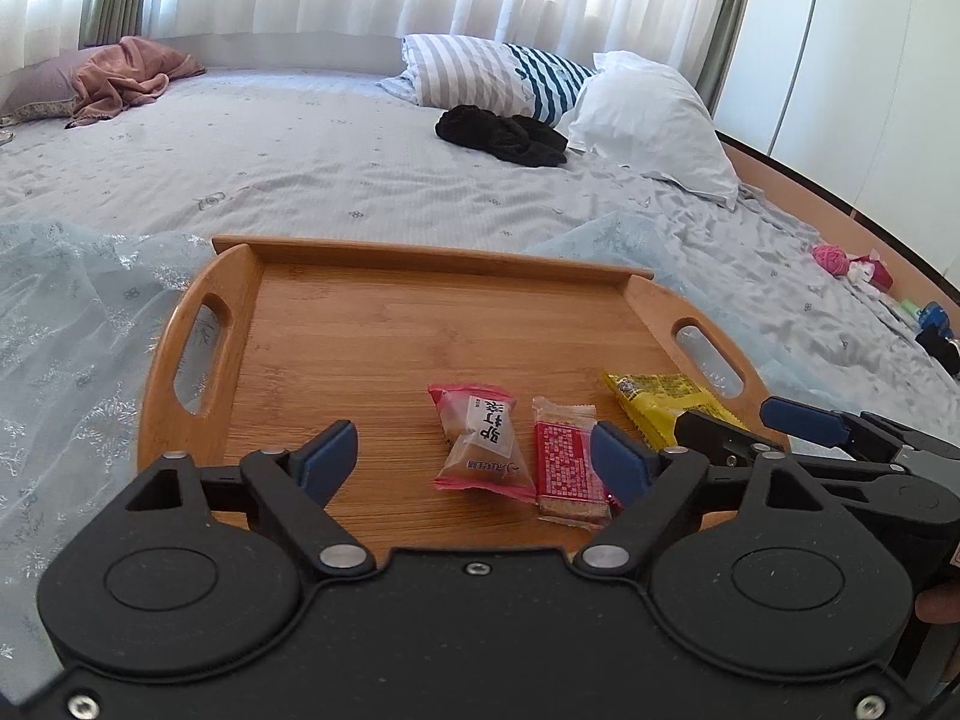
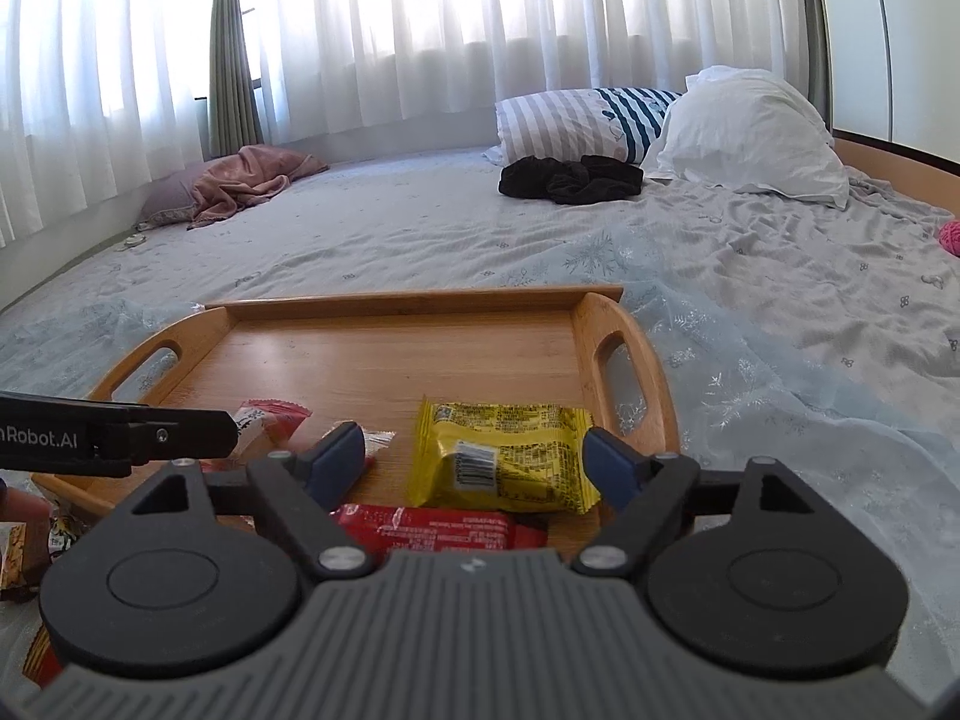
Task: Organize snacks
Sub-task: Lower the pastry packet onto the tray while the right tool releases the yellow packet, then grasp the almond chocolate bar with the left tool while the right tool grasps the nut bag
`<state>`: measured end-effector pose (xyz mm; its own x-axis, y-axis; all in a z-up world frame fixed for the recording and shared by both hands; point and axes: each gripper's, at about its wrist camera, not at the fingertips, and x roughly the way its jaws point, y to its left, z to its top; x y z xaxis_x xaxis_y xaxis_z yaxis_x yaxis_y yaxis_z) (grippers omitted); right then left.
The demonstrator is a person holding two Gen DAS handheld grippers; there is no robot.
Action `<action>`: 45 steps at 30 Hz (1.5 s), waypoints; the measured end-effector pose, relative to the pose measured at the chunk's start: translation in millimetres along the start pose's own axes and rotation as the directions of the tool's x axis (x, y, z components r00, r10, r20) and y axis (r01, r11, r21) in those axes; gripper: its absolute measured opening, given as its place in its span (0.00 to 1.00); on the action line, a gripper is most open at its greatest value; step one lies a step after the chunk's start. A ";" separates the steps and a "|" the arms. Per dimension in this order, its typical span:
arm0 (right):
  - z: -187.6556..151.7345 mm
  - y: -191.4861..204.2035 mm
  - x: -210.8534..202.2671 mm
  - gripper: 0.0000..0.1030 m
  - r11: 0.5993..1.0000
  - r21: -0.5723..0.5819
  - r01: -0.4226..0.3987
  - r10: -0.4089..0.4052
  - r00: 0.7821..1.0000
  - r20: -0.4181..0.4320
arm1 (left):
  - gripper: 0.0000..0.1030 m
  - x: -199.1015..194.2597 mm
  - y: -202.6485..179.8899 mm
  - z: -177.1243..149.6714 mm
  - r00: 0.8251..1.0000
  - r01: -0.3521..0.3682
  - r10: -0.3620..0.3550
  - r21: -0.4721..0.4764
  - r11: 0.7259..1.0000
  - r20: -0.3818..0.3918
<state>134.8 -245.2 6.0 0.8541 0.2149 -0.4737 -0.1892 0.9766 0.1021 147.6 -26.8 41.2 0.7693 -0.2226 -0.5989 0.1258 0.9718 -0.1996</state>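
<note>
Right claw (image 2: pixel 474 462), open and empty, straddles the yellow packet (image 2: pixel 504 456), long axis crosswise; left claw (image 1: pixel 474 459) open.

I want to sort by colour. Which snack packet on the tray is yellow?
The yellow packet at the tray's right end, beside the handle; the others on the tray are pink and red.

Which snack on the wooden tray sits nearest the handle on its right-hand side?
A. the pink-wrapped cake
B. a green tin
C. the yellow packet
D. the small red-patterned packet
C: the yellow packet lies right beside the right-hand handle of the wooden tray, while the pink-wrapped cake and the small red-patterned packet lie further left, toward the middle.
</note>
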 end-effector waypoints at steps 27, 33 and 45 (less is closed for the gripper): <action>-48.7 47.7 -76.9 0.97 0.995 -0.023 -0.097 0.098 0.994 0.057 | 1.00 -92.7 29.8 -54.6 0.993 -0.104 0.103 0.026 0.994 0.061; -59.6 67.6 -82.3 0.99 0.992 -0.058 -0.113 0.116 0.991 0.060 | 0.99 -97.0 40.2 -68.6 0.990 -0.137 0.135 0.039 0.990 0.050; -76.0 100.5 -85.2 1.00 0.990 -0.101 -0.096 0.104 0.992 0.069 | 0.78 -89.3 55.1 -86.6 0.986 -0.167 0.165 0.097 0.981 0.026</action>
<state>6.2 -165.5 -9.9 0.8612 0.3146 -0.3992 -0.3186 0.9461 0.0582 31.6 39.8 16.5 0.7957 -0.0573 -0.6030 0.0562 0.9982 -0.0208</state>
